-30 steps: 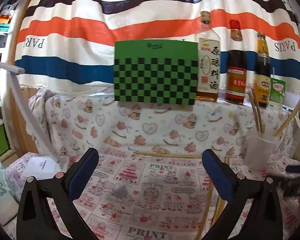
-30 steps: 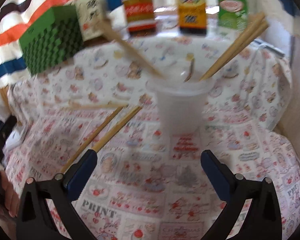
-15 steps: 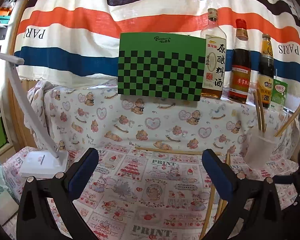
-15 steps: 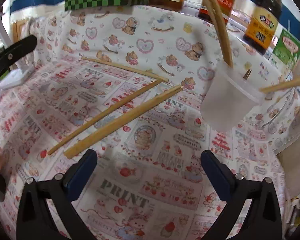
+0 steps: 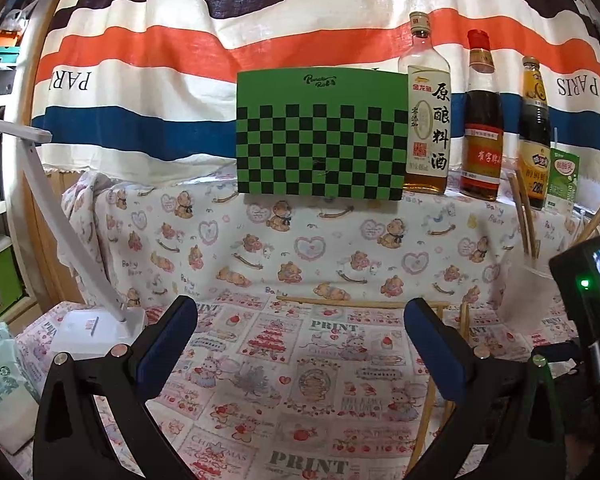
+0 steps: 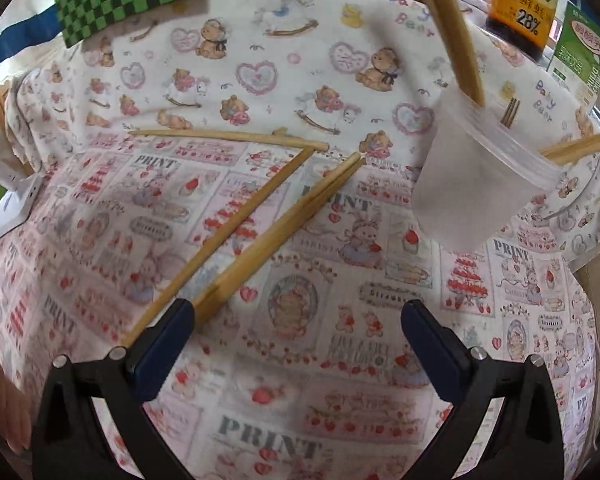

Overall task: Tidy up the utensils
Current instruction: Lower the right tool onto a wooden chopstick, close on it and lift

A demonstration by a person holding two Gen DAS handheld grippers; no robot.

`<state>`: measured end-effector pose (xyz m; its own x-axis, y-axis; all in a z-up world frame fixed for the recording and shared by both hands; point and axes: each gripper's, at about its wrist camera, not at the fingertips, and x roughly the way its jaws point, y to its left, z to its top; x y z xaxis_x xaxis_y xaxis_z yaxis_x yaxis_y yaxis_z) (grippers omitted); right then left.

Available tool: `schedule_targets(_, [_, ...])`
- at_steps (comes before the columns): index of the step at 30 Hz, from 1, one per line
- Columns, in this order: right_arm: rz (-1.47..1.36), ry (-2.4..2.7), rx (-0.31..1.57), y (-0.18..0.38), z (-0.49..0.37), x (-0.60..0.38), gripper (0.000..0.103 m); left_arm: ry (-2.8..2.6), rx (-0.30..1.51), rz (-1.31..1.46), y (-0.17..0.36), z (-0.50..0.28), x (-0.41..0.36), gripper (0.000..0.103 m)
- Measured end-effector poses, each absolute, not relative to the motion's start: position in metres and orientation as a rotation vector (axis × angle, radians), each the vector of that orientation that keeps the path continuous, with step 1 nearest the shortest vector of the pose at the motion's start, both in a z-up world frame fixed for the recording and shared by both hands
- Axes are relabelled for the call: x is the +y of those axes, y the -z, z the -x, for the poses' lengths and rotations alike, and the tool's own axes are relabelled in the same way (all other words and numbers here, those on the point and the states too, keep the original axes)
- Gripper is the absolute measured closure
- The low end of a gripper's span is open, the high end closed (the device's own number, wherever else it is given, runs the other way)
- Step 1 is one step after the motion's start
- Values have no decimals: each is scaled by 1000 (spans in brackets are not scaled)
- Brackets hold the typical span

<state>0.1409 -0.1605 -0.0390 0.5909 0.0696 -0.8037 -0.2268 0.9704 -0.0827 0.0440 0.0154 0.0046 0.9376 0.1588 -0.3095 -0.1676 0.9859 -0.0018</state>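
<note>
Both the left gripper (image 5: 300, 336) and right gripper (image 6: 296, 332) are held wide apart and empty above the bench (image 6: 340, 360), where loose chopsticks (image 6: 276, 232) are scattered beside the plastic cup (image 6: 472, 184).

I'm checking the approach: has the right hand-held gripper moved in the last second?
Yes. The right hand-held gripper swung left, from facing the plastic cup toward the chopsticks on the cloth, jaws open.

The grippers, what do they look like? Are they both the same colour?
Yes, they match. The left gripper and right gripper each have two black plastic arms shaped like open triangles, tipped with dark blue fingers and dotted with small silver screws. A bare hand shows at the edge; no cables are visible.
</note>
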Motion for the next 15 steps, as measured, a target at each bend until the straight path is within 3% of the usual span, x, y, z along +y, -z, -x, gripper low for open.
schedule_targets(15, [216, -77, 960, 50, -146, -145, 0, -163, 315, 28, -4, -44, 17, 1])
